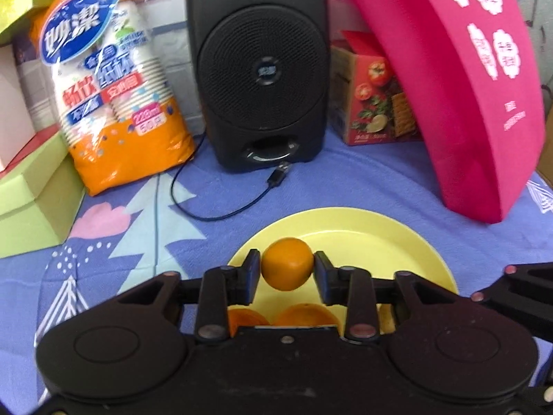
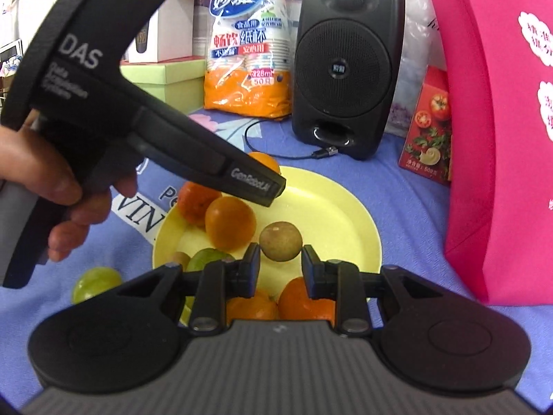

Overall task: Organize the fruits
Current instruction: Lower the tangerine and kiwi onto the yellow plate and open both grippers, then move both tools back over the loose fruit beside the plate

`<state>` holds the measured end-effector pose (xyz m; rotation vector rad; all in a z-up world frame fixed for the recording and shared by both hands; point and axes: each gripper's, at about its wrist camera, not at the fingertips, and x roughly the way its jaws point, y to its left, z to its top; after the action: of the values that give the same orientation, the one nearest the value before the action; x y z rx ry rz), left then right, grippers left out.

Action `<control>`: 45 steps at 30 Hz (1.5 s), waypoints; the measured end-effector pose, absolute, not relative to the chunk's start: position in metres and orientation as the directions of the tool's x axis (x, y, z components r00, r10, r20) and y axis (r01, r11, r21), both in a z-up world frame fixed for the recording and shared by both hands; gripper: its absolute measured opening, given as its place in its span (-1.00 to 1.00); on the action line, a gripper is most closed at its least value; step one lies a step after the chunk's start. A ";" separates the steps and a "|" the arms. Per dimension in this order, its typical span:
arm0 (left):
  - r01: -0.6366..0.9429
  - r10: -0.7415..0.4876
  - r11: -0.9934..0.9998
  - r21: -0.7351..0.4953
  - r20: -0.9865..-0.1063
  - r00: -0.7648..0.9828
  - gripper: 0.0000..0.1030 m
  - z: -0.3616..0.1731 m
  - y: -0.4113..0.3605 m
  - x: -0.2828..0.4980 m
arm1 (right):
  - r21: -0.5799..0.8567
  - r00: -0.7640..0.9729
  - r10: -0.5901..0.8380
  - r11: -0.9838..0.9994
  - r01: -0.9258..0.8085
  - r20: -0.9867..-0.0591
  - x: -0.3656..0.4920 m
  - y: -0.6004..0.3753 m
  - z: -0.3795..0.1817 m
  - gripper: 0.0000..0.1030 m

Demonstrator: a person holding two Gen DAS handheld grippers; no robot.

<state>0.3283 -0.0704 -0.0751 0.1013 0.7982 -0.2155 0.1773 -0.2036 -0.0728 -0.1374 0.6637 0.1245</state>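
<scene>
A yellow plate (image 1: 380, 242) (image 2: 328, 207) lies on the blue cloth. My left gripper (image 1: 287, 269) is shut on a small orange (image 1: 287, 264) over the plate; in the right wrist view it (image 2: 273, 190) reaches in from the left with that orange (image 2: 264, 162) behind its tip. My right gripper (image 2: 280, 263) is shut on a round brownish fruit (image 2: 280, 241) above the plate's middle. Several oranges (image 2: 230, 221) and a green fruit (image 2: 207, 257) rest on the plate. Another green fruit (image 2: 95, 282) lies on the cloth beside it.
Behind the plate stand a black speaker (image 1: 262, 69) with a loose cable (image 1: 221, 207), an orange pack of paper cups (image 1: 114, 86) and a tomato carton (image 1: 373, 93). A pink bag (image 1: 466, 86) leans at the right, green boxes (image 1: 31, 207) at the left. A hand (image 2: 52, 190) grips the left tool.
</scene>
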 end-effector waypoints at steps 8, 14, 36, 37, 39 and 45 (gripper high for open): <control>0.207 -0.135 0.978 0.020 -0.696 0.705 0.50 -0.061 -0.060 0.312 | -0.098 0.786 0.062 0.983 -0.153 -0.615 0.173 -0.202 -0.069 -0.31; 0.197 -0.132 0.980 0.028 -0.651 0.747 0.71 -0.043 -0.039 0.267 | -0.104 0.809 0.073 0.981 -0.164 -0.583 0.148 -0.202 -0.059 -0.20; 0.195 -0.132 0.981 0.019 -0.673 0.728 0.71 -0.083 -0.014 0.084 | -0.112 0.753 0.143 0.954 -0.277 -0.642 0.078 -0.172 -0.094 -0.10; 0.197 -0.137 0.980 0.011 -0.681 0.719 0.71 -0.087 -0.015 0.083 | -0.113 0.751 0.142 0.954 -0.278 -0.645 0.080 -0.172 -0.095 -0.10; 0.194 -0.142 0.981 -0.002 -0.690 0.710 0.71 -0.095 -0.014 0.085 | -0.111 0.747 0.144 0.953 -0.280 -0.649 0.082 -0.172 -0.097 -0.10; 0.217 -0.172 0.976 -0.023 -0.693 0.701 0.44 -0.110 -0.015 0.095 | -0.100 0.734 0.149 0.954 -0.284 -0.662 0.089 -0.175 -0.101 -0.02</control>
<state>0.0948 -0.0154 -0.1098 0.0621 0.7646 -0.2166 0.0895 -0.1752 -0.1013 -0.2000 0.7083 0.2394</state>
